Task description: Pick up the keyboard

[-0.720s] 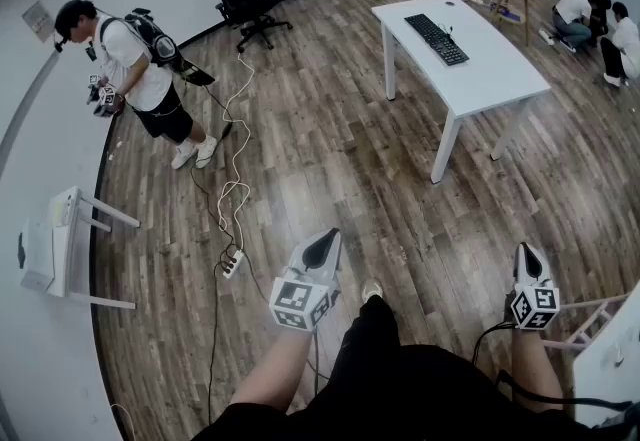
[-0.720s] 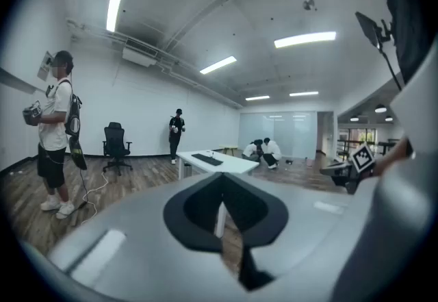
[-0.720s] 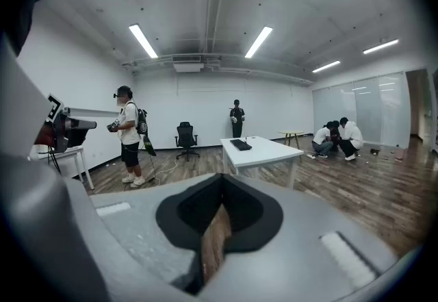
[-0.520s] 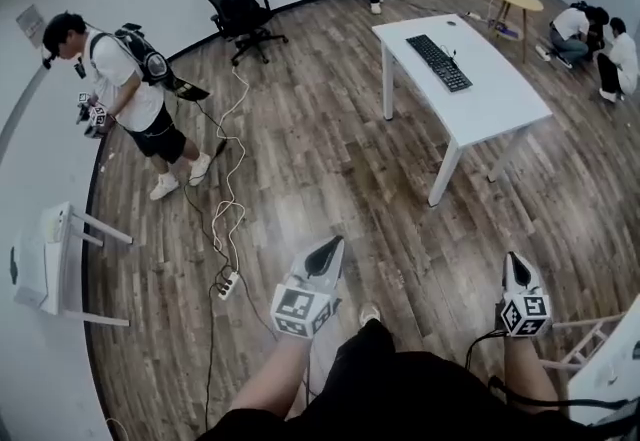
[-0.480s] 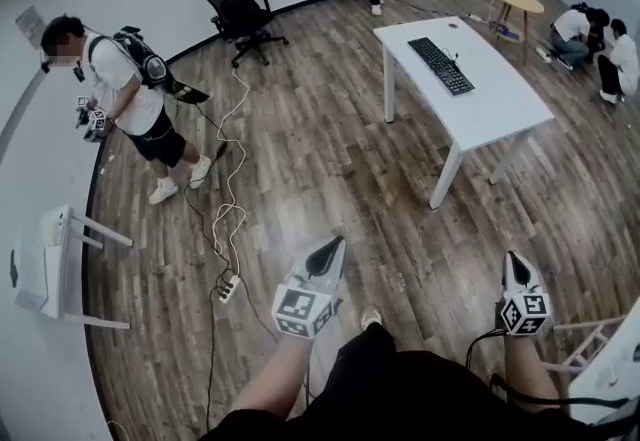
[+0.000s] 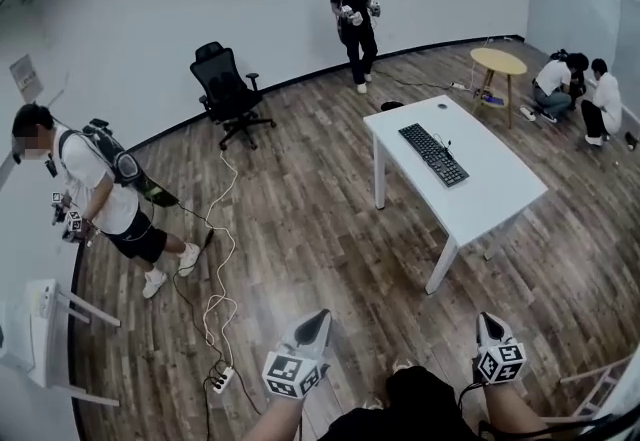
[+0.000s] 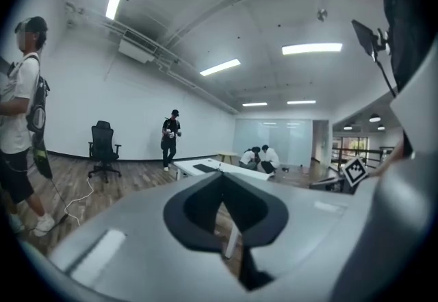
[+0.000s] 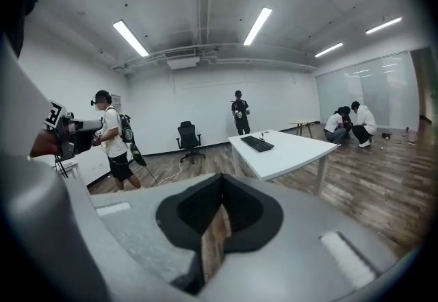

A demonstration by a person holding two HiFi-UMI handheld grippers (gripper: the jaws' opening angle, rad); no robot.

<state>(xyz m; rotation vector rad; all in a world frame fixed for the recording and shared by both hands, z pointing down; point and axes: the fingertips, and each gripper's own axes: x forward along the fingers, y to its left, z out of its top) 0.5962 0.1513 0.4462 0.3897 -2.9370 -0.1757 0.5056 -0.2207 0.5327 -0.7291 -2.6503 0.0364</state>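
Both grippers are just hanging low over the wood floor (image 6: pixel 300 209). The left gripper (image 6: pixel 319 317) has its jaws pressed together with nothing in them, and so does the right gripper (image 6: pixel 487 320). The only "labels" on them are the black-and-white square markers on their cubes. The keyboard (image 6: pixel 433 154) is black and lies flat on the white table (image 6: pixel 500 199), along its left half, well apart from both grippers. A small sign (image 6: pixel 24 77) hangs on the left wall, too small to read. A black chair (image 6: pixel 225 89) stands near the far wall. A white cable runs across the floor to a power strip (image 6: pixel 220 381).
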